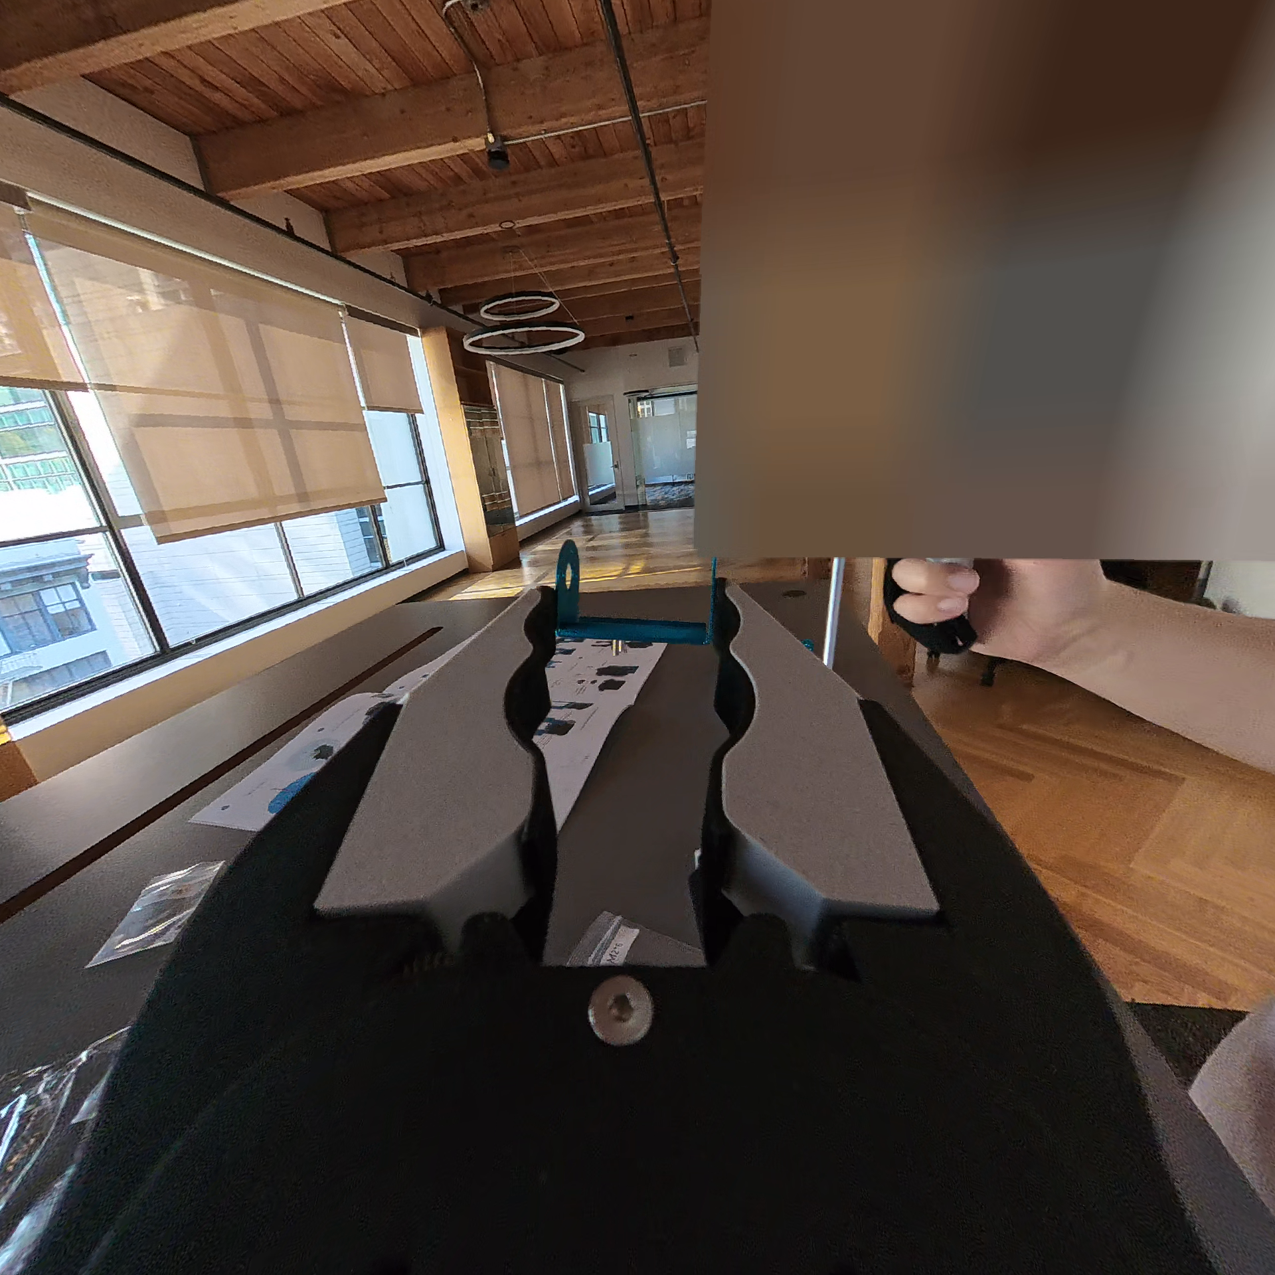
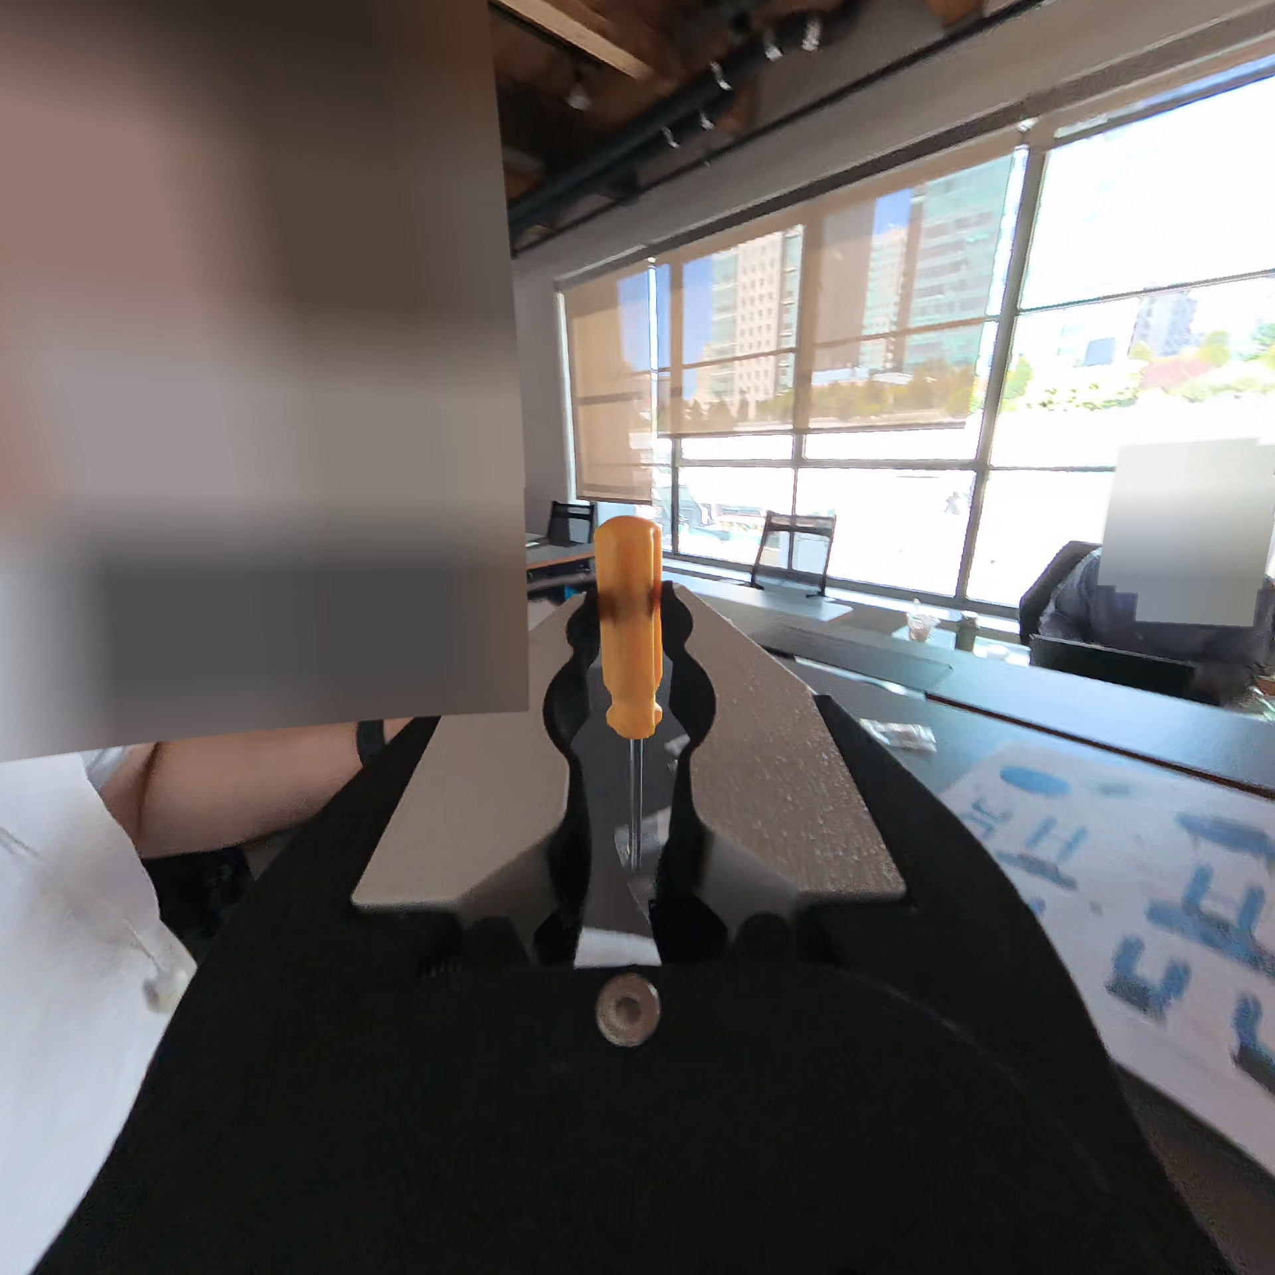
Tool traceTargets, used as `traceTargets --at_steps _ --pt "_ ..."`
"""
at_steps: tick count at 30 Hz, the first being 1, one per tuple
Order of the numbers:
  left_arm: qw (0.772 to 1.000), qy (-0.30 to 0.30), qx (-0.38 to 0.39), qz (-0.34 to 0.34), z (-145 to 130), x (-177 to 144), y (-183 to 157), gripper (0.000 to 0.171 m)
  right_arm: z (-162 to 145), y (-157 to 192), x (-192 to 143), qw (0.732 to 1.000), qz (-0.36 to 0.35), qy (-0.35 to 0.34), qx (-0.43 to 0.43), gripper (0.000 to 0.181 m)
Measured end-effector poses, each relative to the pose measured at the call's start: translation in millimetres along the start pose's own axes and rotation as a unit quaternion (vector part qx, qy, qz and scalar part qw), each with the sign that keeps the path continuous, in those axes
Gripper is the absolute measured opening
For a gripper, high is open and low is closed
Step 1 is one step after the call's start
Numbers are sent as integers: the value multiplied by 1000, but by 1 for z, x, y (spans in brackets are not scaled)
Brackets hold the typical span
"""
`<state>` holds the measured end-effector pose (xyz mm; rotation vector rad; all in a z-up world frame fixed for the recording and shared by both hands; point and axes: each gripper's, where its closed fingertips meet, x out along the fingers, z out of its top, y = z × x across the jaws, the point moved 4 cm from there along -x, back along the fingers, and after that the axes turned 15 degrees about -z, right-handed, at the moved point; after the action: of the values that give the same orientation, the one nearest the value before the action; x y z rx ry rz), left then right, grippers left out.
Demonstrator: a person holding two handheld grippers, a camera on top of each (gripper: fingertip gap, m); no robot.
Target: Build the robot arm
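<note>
The right hand-held gripper (image 2: 629,624) was clamped on the handle of an orange screwdriver (image 2: 628,621), which stood upright between its fingers with the thin shaft pointing down toward the palm. The left hand-held gripper (image 1: 631,607) stood partly spread over the dark table (image 1: 207,697). A teal U-shaped bracket (image 1: 631,624) sat right at its tips, long axis crosswise; it seemed to span the gap, though contact was unclear.

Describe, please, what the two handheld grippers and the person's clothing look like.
Both the left gripper and the right gripper have a broad matte black body with one silver hex-socket screw, and long grey fingers whose wavy inner edges are lined in black. The person wears a white buttoned shirt.
</note>
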<state>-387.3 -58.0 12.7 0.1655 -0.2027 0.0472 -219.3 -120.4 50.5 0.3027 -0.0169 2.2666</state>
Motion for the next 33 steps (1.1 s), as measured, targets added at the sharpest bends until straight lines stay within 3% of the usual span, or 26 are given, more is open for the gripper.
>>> traceTargets --at_steps 1,4,8,12,14,20,33 --pt "1000 5 4 4 -1 -1 1 44 -10 -3 -6 1000 -11 4 -5 16" --pt "1000 16 7 7 -4 0 2 44 -34 -5 -13 997 -42 40 -46 15" --pt "1000 25 3 7 -7 2 2 44 -59 4 -2 985 -30 113 -123 16" --pt "1000 27 -3 6 -8 2 2 44 -80 -4 10 981 -22 166 -96 16" --pt "1000 29 0 5 -8 2 2 44 -81 -4 14 983 -13 169 -69 16" --pt "999 33 4 5 -8 2 1 44 -93 -2 19 971 -6 212 -111 16" --pt "1000 30 4 9 -6 0 4 44 -101 -3 19 967 0 230 -114 16"
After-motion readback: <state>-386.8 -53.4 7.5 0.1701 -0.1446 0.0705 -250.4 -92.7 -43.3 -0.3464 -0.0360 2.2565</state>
